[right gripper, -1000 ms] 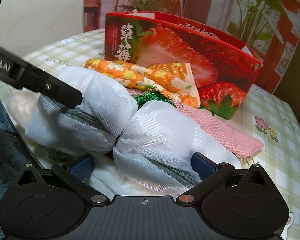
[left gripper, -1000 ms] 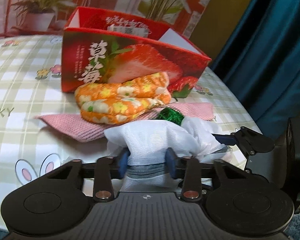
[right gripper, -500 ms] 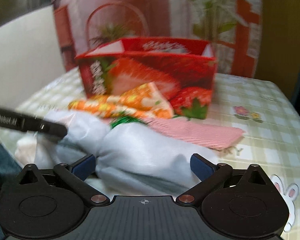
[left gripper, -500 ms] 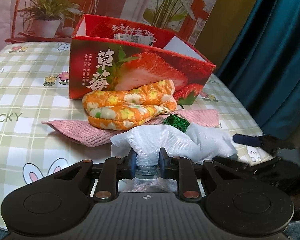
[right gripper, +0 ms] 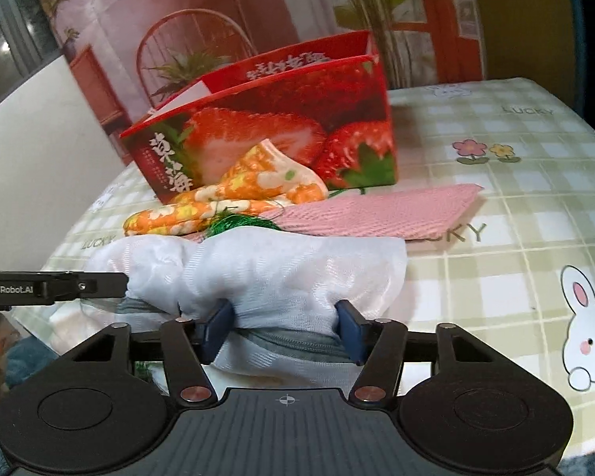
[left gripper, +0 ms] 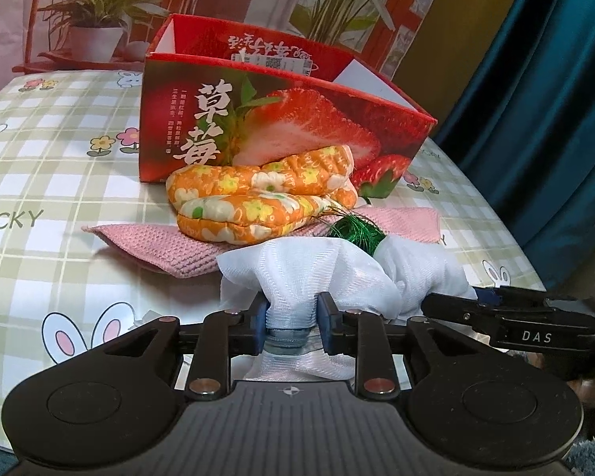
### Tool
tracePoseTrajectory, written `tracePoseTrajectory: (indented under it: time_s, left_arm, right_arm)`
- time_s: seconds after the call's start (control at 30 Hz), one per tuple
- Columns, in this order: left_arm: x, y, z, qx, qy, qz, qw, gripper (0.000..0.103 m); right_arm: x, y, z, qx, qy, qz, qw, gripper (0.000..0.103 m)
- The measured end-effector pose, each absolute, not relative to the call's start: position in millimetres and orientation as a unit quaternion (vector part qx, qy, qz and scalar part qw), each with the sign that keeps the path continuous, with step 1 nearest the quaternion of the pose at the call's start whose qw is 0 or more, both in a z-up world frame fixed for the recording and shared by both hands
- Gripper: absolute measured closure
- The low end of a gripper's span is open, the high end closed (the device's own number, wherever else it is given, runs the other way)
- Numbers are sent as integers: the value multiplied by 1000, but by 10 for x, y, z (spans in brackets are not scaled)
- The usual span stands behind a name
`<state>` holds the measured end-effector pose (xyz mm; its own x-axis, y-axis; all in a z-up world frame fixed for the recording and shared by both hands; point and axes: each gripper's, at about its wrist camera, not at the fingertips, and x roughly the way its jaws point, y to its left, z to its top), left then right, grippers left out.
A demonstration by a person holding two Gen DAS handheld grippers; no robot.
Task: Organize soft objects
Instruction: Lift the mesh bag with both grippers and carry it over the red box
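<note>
Left wrist view: the left gripper [left gripper: 291,319] at lower centre pinches a bunched white mesh bag [left gripper: 329,269] between narrow jaws. Above it, an orange floral padded mitt [left gripper: 258,202] lies on a pink knitted cloth [left gripper: 158,242] before a red strawberry box [left gripper: 281,119].

Right wrist view: the right gripper [right gripper: 283,327] at lower centre clamps the bag's [right gripper: 265,269] other end on the checked tablecloth [right gripper: 515,206].

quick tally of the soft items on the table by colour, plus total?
White mesh bag, held by both the left tongs and the right tongs: 1
Orange floral padded piece: 1
Pink knit cloth: 1
Green tinsel bundle: 1
Total: 4
</note>
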<state>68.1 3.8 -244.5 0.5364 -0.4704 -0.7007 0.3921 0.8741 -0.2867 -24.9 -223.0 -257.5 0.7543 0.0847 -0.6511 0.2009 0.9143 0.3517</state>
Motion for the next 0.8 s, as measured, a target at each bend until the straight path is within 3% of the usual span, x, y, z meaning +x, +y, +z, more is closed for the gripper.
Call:
tracePoseTrajectory:
  time_s: [0.1, 0.23, 0.8]
  left_arm:
    - [678, -12, -2424, -33, 406, -253, 878, 79]
    - [705, -21, -2276, -38, 401, -270, 875, 88]
    - [646, -15, -1460, -48, 272, -297, 914, 89]
  right_arm:
    - [-230, -2239, -2578, 213, 346, -26, 913, 58]
    - [-255, -2259, -2462, 214, 322, -9, 922, 90]
    - [-288, -2506, -1618, 217, 190, 7, 958, 94]
